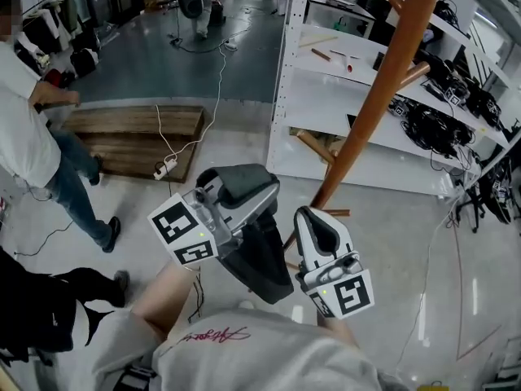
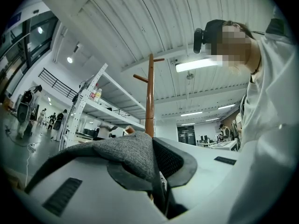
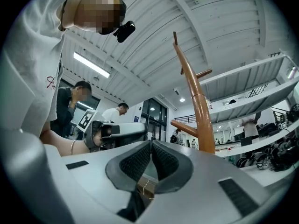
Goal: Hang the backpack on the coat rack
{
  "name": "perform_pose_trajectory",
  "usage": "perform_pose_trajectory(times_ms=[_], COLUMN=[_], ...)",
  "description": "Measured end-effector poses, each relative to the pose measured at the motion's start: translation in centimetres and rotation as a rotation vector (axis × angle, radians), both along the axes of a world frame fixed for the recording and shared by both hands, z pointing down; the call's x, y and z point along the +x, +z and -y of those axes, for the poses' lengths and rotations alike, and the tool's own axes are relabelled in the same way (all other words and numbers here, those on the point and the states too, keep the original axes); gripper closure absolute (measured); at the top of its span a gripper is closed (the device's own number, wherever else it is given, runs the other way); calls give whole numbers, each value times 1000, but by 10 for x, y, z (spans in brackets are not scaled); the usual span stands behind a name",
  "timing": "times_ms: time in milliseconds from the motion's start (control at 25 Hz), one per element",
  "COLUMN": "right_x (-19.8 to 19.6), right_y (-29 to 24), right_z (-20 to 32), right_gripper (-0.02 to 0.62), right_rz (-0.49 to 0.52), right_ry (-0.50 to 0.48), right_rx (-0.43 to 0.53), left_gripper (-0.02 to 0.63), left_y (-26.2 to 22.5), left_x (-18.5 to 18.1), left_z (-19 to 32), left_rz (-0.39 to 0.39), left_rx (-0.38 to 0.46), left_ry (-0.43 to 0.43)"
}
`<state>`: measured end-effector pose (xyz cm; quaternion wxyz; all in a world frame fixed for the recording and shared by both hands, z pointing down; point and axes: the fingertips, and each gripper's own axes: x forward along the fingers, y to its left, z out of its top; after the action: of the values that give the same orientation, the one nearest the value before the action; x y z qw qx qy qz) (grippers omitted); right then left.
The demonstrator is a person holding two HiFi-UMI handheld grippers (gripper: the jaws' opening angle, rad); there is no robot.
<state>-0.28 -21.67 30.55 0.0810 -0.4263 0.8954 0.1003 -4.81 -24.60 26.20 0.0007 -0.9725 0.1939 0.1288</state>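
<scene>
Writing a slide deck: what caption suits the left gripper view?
Left gripper shut on the grey backpack, wooden coat rack standing just beyond.

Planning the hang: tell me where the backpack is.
Head view, lower centre: the backpack hangs from the left gripper, close beside the right gripper, in front of the wooden coat rack.

The coat rack [image 1: 383, 96] is smooth, glossy, varnished orange-brown wood. The backpack [image 2: 128, 150] is grey woven cloth, coarse and matt. The right gripper [image 3: 150, 146] has a smooth, matt, pale plastic shell. Its pads [image 3: 138, 162] are dark with a fine mesh texture. The floor [image 1: 146, 63] looks smooth and shiny.
</scene>
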Motion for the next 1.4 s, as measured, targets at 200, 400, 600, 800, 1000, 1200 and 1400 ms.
perform_pose_trajectory(times_ms=[200,400,600,800,1000,1200,1400], right_x=[2,7,15,24,31,42,47], right_y=[3,0,-5,-8,-13,-15,-13], right_z=[5,10,8,9,10,11,9], right_gripper=[572,572,572,572,572,572,572], right_rz=[-3,-9,-8,10,16,28,34], right_ry=[-16,-37,-59,-61,-53,-40,-19], right_rx=[-12,-12,-1,-1,13,15,15], left_gripper=[563,563,563,563,563,563,563], left_y=[-12,-38,-57,-76,-91,-102,-108], left_x=[0,2,14,21,29,49,60], left_z=[17,30,39,53,70,71,60], left_rz=[2,9,44,58,85,120,174], left_rx=[-1,-1,-12,-14,-67,-79,-79], left_ry=[45,98,171,230,317,400,463])
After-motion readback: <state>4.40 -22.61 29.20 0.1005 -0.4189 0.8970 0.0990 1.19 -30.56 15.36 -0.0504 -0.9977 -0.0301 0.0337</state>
